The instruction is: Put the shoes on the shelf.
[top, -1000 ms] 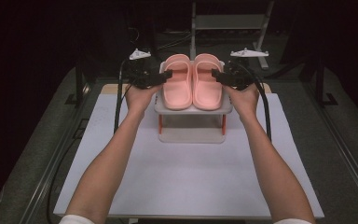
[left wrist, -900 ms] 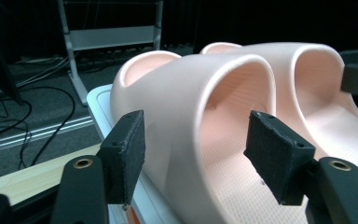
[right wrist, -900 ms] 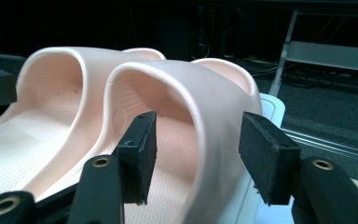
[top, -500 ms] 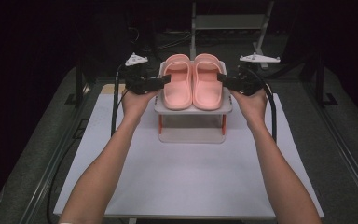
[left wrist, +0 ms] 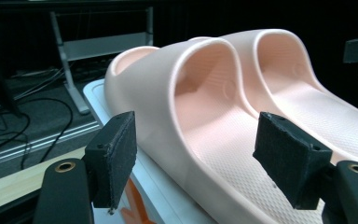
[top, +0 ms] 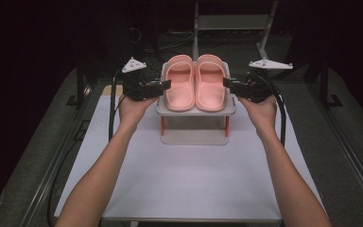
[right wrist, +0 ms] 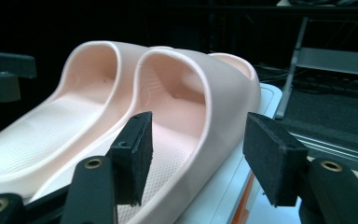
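High view shows our left gripper and right gripper, jaws just widening and pads clear, flanking the pink foam slippers on the small white stand; a careless brush could nudge them off.

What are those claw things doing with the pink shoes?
A person holds a gripper in each hand, one at each side of a pair of pink slippers. The slippers sit side by side on the top shelf of a small white rack on the table. The left gripper and the right gripper have just been opening their jaws. Each is beside its slipper's outer edge, with the pads off it, so nothing is held.
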`<state>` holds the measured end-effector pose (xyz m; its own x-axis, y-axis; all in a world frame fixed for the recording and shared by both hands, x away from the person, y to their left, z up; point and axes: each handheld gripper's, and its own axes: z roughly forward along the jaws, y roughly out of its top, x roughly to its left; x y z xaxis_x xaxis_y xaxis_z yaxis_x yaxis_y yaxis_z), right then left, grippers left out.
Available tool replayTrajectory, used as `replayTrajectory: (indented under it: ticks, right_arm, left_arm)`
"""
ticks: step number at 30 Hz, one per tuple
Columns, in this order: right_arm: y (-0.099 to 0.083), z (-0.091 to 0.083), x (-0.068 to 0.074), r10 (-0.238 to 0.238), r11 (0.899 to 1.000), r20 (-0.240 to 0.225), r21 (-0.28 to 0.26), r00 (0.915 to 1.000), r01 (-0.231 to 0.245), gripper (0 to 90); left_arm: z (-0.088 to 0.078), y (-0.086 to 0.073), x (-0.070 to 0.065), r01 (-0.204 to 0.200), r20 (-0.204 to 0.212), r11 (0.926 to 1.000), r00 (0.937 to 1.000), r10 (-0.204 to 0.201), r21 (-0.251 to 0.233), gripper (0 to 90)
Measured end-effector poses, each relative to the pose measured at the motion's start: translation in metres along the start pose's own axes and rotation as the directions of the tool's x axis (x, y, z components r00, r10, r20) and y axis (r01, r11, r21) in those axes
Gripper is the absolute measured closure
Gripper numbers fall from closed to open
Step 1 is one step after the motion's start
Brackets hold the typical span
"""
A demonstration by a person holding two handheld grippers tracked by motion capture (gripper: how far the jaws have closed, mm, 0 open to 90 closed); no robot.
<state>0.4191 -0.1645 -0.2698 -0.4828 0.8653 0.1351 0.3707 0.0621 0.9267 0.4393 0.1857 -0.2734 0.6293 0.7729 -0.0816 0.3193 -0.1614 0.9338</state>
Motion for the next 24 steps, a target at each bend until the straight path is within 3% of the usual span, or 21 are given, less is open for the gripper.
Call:
replayTrajectory:
  ticks: [9, 24]
  right_arm:
    - [-0.01, -0.013, -0.003, 0.007, 1.0, -0.035, 0.0, 0.9993, -0.007, 39.9]
    - [-0.026, -0.034, -0.008, -0.002, 1.0, -0.041, 0.023, 0.9991, 0.003, 32.6]
  left_arm:
    - [-0.012, -0.008, 0.001, -0.002, 0.001, 0.9999, 1.0, 0.002, -0.014, 25.7]
    - [-0.031, -0.017, -0.006, -0.047, 0.015, 0.9984, 0.9987, 0.048, -0.029, 20.8]
